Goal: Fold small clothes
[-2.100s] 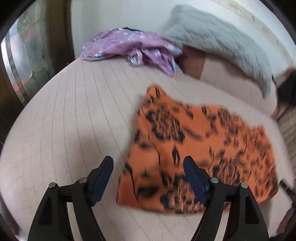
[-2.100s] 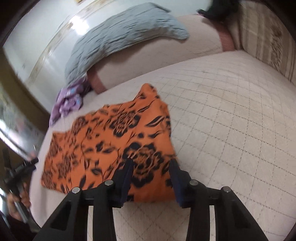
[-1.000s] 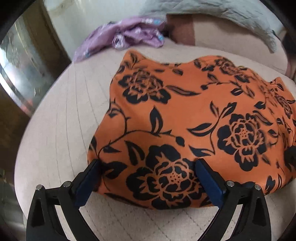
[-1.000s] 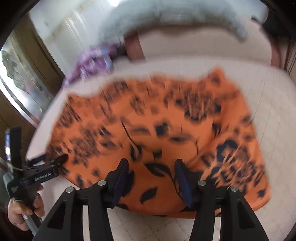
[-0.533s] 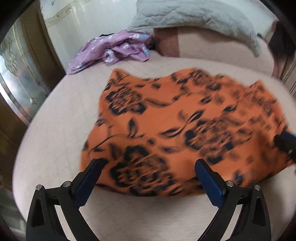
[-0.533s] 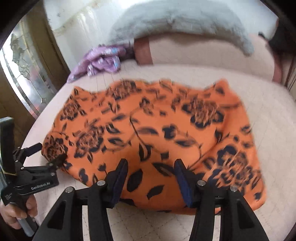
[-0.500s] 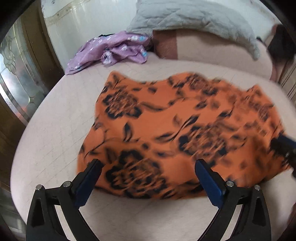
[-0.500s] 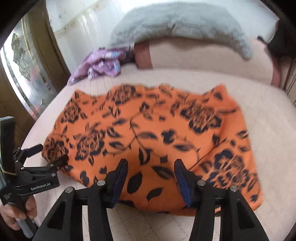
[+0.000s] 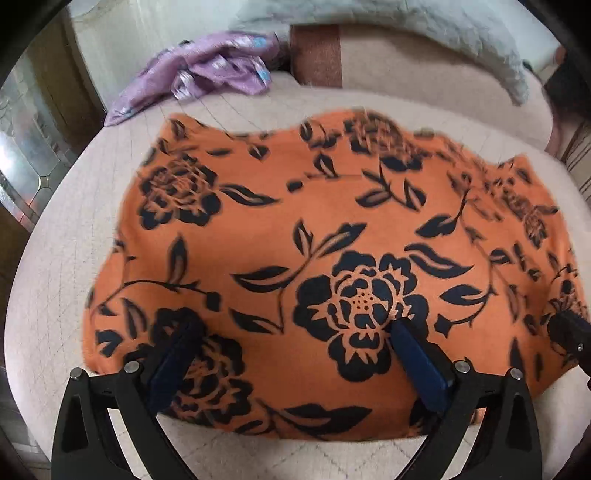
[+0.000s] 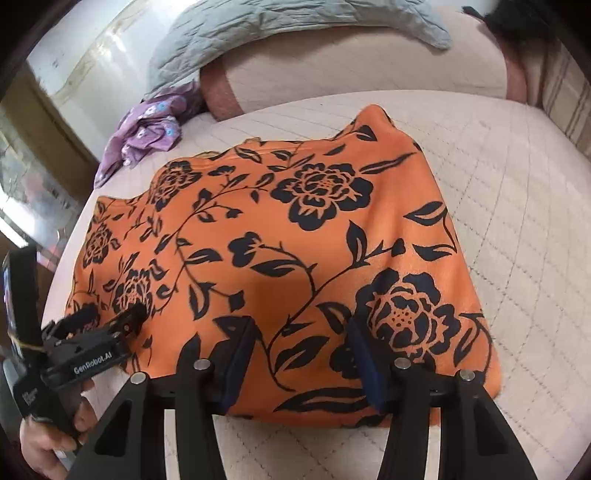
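Garment (image 9: 332,229) lies ahead, long axis across both hand-held grippers: left hand-held gripper (image 9: 291,343) and right hand-held gripper (image 10: 299,343) both open over near hem, nothing pinched; left nearer left end.

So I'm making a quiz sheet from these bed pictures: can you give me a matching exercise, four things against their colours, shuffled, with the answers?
Things:
1. floral garment spread on the bed
2. crumpled cloth at the far left corner
3. quilted blanket draped over the headboard
4. gripper pads

Colours:
A. pale grey
B. dark blue
C. orange with a black print
D. purple with small flowers

Pairs: 1-C, 2-D, 3-A, 4-B
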